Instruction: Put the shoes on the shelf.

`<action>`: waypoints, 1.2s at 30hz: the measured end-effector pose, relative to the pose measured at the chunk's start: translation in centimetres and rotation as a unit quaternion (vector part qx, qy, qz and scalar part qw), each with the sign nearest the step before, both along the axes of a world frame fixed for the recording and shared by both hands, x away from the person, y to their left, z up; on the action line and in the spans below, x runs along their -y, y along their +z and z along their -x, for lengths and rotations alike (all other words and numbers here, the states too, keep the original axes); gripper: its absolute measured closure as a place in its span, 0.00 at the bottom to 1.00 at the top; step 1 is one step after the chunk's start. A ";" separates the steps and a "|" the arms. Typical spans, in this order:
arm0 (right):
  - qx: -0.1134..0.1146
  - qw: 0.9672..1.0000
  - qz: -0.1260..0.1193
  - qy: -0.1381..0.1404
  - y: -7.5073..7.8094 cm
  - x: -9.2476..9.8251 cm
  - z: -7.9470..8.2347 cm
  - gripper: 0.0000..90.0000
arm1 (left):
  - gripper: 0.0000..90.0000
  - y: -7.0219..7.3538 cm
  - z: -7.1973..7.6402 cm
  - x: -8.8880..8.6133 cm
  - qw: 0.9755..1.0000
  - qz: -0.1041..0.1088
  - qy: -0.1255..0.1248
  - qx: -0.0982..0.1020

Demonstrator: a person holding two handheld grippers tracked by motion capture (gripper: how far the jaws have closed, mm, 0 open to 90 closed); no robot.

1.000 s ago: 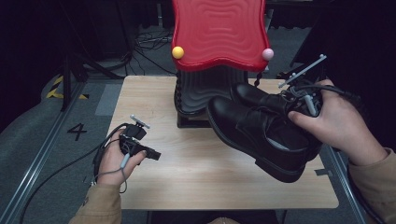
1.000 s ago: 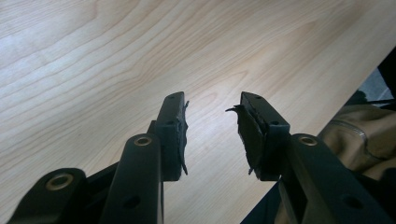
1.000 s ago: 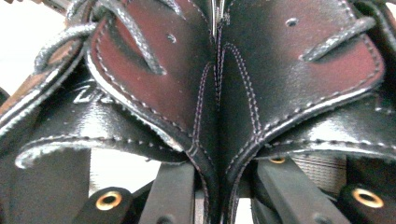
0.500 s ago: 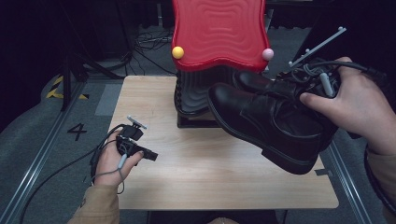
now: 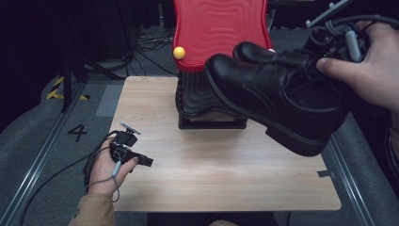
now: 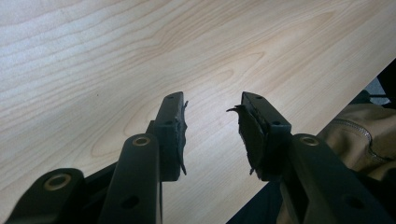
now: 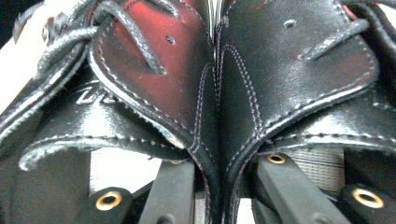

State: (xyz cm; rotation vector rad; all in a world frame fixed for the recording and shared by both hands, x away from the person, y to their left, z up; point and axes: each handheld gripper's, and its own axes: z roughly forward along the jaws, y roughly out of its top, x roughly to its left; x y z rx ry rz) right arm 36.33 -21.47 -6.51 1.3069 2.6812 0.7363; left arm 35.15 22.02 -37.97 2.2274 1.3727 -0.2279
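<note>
Right tongs (image 7: 215,186) are clamped on the inner collars of both black shoes (image 5: 277,94), pinching the two together where they meet; the pair hangs in the air over the right rear of the bench (image 5: 226,174), toes pointing at the red wavy stand (image 5: 219,33). Left tongs (image 6: 212,135) are parted, nothing between them, resting low over the bench near its front left edge

Risks as judged from this:
- one pinch point carries both shoes, all the weight ahead of the grip; leather could slide out, or one shoe could drop while the other stays
- near toe is close to the stand and the yellow ball (image 5: 179,52); a swing could knock either
- loose laces (image 7: 140,42) could snag
- left tongs too far off to catch a fall
</note>
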 end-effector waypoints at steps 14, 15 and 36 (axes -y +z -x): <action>0.076 0.993 0.006 -0.090 2.0 -3.2 -6.7 0.90 | 0.68 -0.3 0.3 -0.7 1.000 0.010 0.007 -0.005; 0.080 0.992 0.004 -0.094 2.0 -3.4 -7.2 0.90 | 0.69 -0.3 0.2 -0.8 1.000 0.013 0.005 -0.006; 0.140 0.971 -0.013 -0.193 2.3 -9.5 -14.6 0.90 | 0.69 -1.3 -0.3 -2.4 0.999 0.039 0.010 -0.018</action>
